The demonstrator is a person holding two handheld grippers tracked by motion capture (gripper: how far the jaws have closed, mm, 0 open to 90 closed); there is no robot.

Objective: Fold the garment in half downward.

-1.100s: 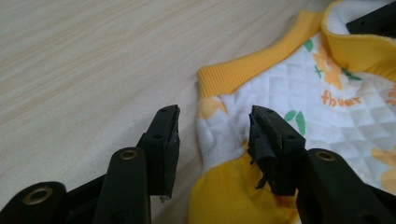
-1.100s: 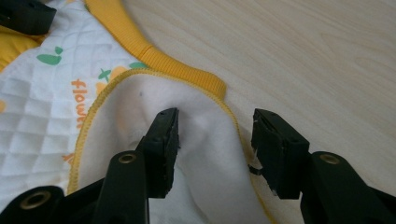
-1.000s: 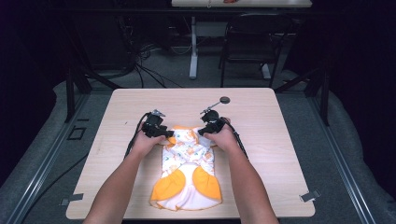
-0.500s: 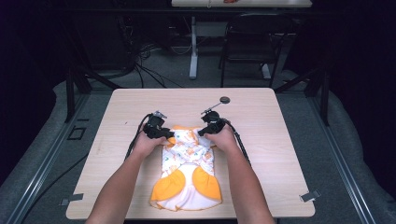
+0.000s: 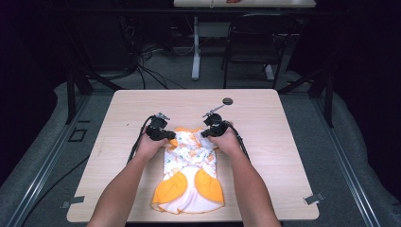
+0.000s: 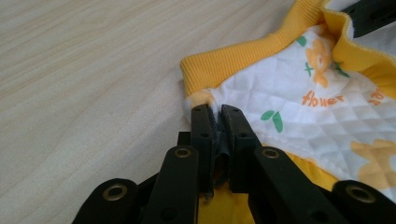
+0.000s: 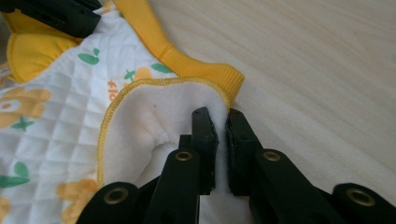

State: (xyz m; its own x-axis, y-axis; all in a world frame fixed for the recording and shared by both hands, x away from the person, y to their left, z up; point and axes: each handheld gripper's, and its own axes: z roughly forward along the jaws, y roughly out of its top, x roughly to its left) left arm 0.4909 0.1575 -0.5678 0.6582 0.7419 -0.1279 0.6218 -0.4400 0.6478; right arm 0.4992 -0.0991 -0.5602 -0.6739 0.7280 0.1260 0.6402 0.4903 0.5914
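A small quilted garment, white with orange prints and yellow-orange trim, lies on the wooden table in front of the person. My left gripper is shut on the garment's far left corner, pinching cloth beside the ribbed yellow band. My right gripper is shut on the far right corner, its jaws clamped on a fold of white fleecy lining next to the ribbed band. Both corners are lifted a little and drawn toward each other. The opposite gripper's black jaw shows at each view's top.
A small dark round disc lies on the table beyond the right gripper. Bare wood stretches to the left, right and far side. A chair and a table leg stand on the floor beyond.
Both grippers have stayed on the garment's far corners, shifting only slightly. The cloth between them looks a bit more bunched.
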